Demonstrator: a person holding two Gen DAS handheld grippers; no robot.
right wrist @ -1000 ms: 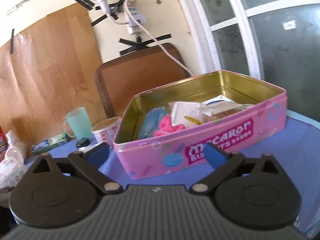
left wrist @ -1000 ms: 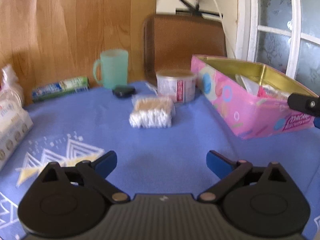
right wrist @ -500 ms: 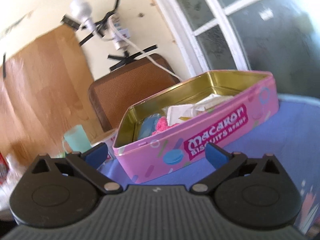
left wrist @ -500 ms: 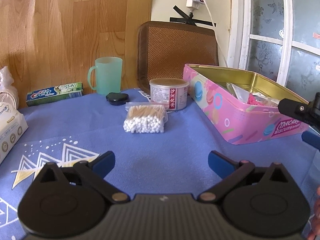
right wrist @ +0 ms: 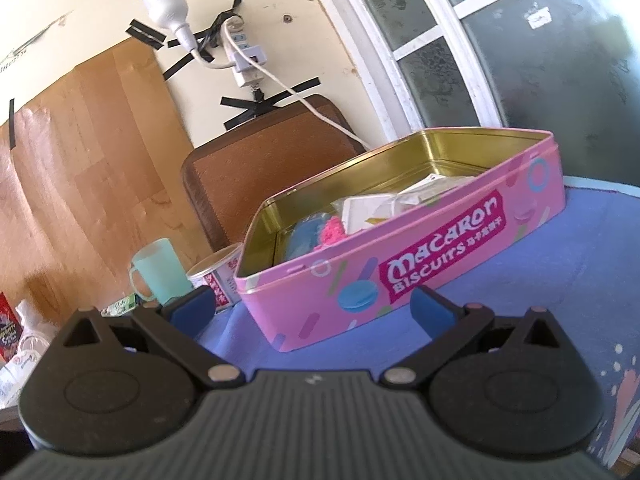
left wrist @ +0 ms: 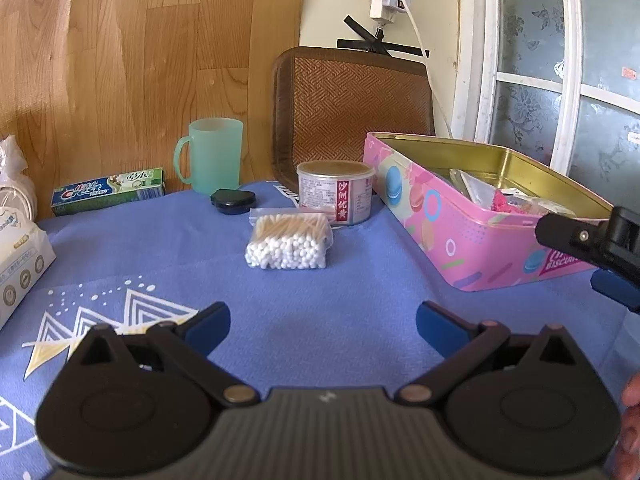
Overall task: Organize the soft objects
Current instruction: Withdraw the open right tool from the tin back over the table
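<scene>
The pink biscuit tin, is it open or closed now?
Open: the pink biscuit tin has no lid on, and its gold inside and contents show.

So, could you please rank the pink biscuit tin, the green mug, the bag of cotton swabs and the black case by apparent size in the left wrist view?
1. pink biscuit tin
2. green mug
3. bag of cotton swabs, looking close to the mug
4. black case

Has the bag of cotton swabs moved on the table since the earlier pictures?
No. The bag of cotton swabs lies just in front of the round can, as before.
</scene>
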